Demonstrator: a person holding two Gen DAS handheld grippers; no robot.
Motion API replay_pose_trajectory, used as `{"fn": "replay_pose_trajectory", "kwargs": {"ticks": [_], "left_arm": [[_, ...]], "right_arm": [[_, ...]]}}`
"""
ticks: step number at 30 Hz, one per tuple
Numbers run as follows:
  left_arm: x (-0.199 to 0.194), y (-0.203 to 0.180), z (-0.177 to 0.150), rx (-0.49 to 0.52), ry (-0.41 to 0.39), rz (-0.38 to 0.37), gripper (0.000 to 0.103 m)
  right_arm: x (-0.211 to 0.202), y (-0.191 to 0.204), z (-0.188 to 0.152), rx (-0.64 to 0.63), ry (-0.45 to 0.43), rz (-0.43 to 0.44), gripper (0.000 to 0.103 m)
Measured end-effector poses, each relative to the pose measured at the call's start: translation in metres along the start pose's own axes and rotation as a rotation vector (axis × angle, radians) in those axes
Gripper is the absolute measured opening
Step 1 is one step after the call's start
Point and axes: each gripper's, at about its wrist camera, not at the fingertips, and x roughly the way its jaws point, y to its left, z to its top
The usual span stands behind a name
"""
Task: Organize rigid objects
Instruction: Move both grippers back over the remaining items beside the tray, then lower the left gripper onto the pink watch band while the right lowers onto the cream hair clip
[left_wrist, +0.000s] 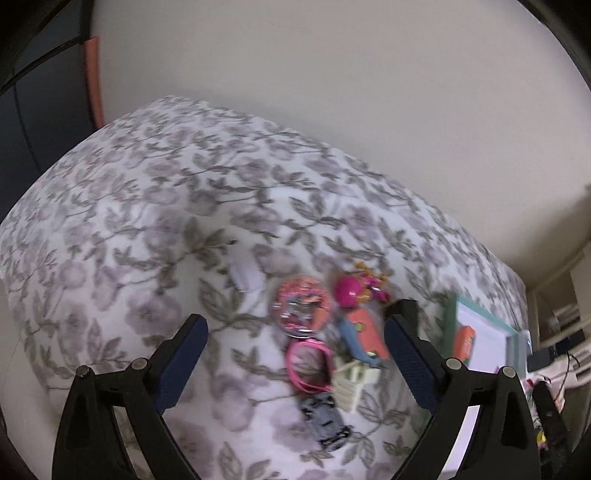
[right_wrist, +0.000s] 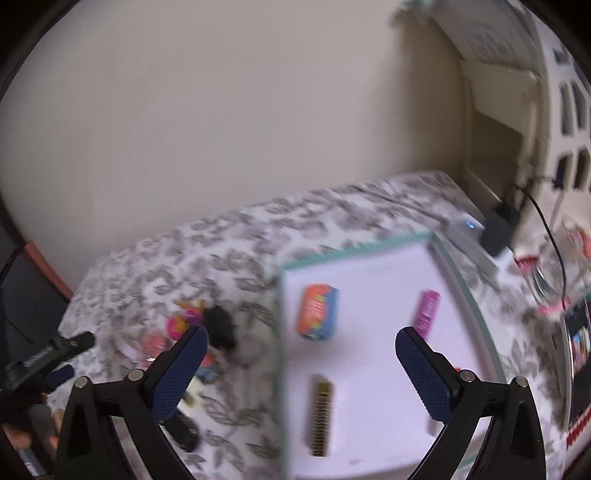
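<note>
1. Hovering over the flowered cloth (left_wrist: 147, 206) that covers the table, my left gripper (left_wrist: 295, 325) has its jaws spread wide with nothing between the pads.
2. Below it a heap of small toys lies on the cloth toward the table's right side, just left of the tray: a round pink glitter case (left_wrist: 301, 308), a magenta ball-shaped toy (left_wrist: 351, 290) touching it on the right, a pink ring (left_wrist: 308, 365) just under the case, an orange and blue piece (left_wrist: 364, 334), a cream ribbed piece (left_wrist: 351, 386) and a dark grey toy car (left_wrist: 325, 421) nearest me.
3. My left gripper's right finger (left_wrist: 402, 332) stands between the heap and the tray, touching neither as far as I can tell.
4. My right gripper (right_wrist: 301, 341) hangs above the white tray with the green rim (right_wrist: 354, 249), jaws released and empty.
5. On the tray an orange and blue box (right_wrist: 317, 312) lies near its left edge, a ribbed yellow and black block (right_wrist: 321, 419) sits toward its near edge, and a purple box (right_wrist: 426, 310) lies toward its right edge; all three are well apart.
6. Past the tray's far right corner a small white device (right_wrist: 467, 225) with a blue light rests beside a black adapter (right_wrist: 500, 227) and its cable.
</note>
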Motion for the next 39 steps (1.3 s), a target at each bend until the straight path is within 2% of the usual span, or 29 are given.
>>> {"fn": "replay_pose_trajectory", "kwargs": {"ticks": [4, 9, 14, 20, 22, 27, 39], "left_arm": [[0.006, 0.017, 0.003, -0.033, 0.044, 0.031, 0.096], [0.017, 0.027, 0.002, -0.027, 0.099, 0.089, 0.096], [0.036, 0.028, -0.002, -0.03, 0.173, 0.081, 0.096], [0.06, 0.026, -0.006, -0.033, 0.236, 0.099, 0.096], [0.07, 0.026, -0.009, -0.033, 0.267, 0.1, 0.096], [0.087, 0.026, -0.013, -0.043, 0.311, 0.099, 0.096], [0.111, 0.026, -0.025, -0.02, 0.384, 0.108, 0.096]], "right_arm": [[0.002, 0.031, 0.001, -0.062, 0.012, 0.022, 0.103], [0.021, 0.064, -0.007, -0.146, 0.078, 0.04, 0.098], [0.047, 0.088, -0.021, -0.193, 0.153, 0.064, 0.094], [0.078, 0.107, -0.043, -0.229, 0.245, 0.09, 0.091], [0.09, 0.113, -0.053, -0.247, 0.28, 0.096, 0.087], [0.11, 0.122, -0.072, -0.279, 0.348, 0.095, 0.086], [0.133, 0.132, -0.09, -0.296, 0.41, 0.13, 0.081]]}}
